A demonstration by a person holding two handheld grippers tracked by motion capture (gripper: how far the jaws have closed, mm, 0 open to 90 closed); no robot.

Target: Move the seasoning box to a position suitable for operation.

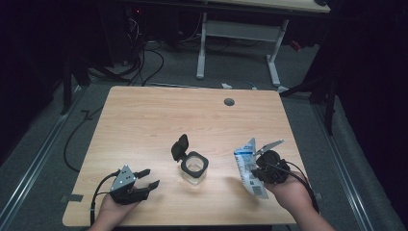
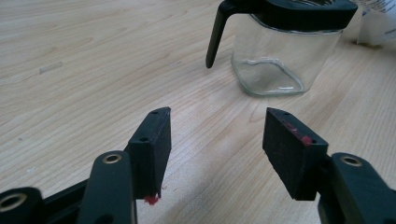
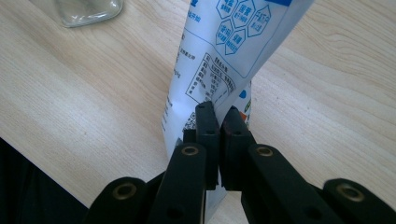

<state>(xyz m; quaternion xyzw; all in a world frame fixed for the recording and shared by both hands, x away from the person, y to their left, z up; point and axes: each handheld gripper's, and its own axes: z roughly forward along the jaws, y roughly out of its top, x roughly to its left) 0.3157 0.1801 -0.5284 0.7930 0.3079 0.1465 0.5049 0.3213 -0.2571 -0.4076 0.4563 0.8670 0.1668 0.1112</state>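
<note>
Right tool (image 3: 219, 116): clenched on the lower edge of the pouch (image 3: 233, 51), pads pinching only a thin strip of film; seen from above, the tool (image 1: 262, 163) sits at the counter's right front with the hand behind it.
Pouch: white and blue printed bag, held up off the counter (image 1: 144, 120), leaning toward the jar, its torn top corner sticking out up and to the right (image 1: 250, 166).
Risk, grip: the hold is small and low on the bag; if the pouch tips to pour, the film may slide out of the pads or fold over, and the contents would land on the counter.
Risk, aim: the jar mouth is narrow next to the pouch; a pour started from this far to the side would likely miss the rim.
Left tool (image 2: 217, 140): released, jaws spread with nothing between them, resting low at the counter's left front (image 1: 144, 180), pointed toward the jar.
Risk, jar: nothing steadies it; a nudge from the pouch or a tool could slide or tip it, so the left tool probably ought to brace it first.
Jar (image 1: 195, 168): clear glass with a black collar, upright mid-counter between the two tools, apart from both.
Lid (image 1: 179, 147): black flip lid standing open on the jar's far-left side; a pour from that side would hit it.
</note>
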